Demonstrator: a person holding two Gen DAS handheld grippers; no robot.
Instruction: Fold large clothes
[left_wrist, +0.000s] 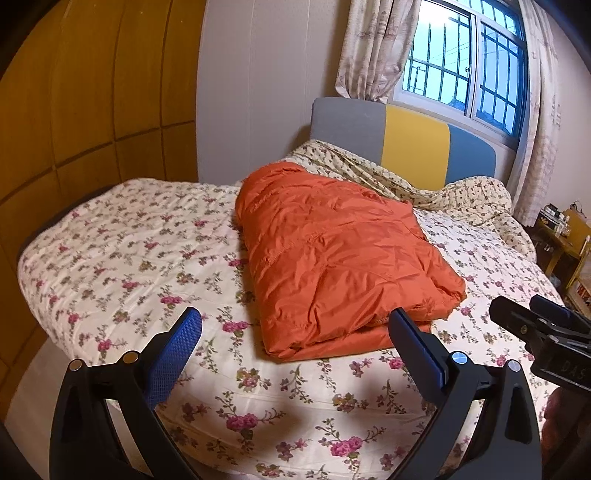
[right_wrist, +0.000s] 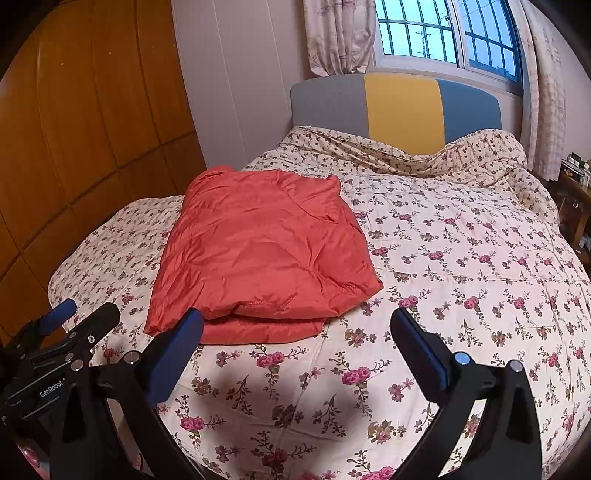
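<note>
An orange puffy jacket (left_wrist: 340, 258) lies folded into a thick rectangle on the floral bed cover (left_wrist: 129, 258); it also shows in the right wrist view (right_wrist: 258, 251). My left gripper (left_wrist: 295, 321) is open and empty, held above the bed's near edge just in front of the jacket. My right gripper (right_wrist: 297, 321) is open and empty, to the right of the jacket's near edge. The right gripper also shows at the right edge of the left wrist view (left_wrist: 532, 314), and the left gripper at the lower left of the right wrist view (right_wrist: 79, 314).
A grey, yellow and blue headboard (left_wrist: 406, 144) stands at the far end under a barred window (left_wrist: 465, 66) with curtains. A rumpled floral quilt (left_wrist: 424, 181) lies by the headboard. A wooden wardrobe (left_wrist: 92, 92) is on the left, a cluttered side table (left_wrist: 565, 232) on the right.
</note>
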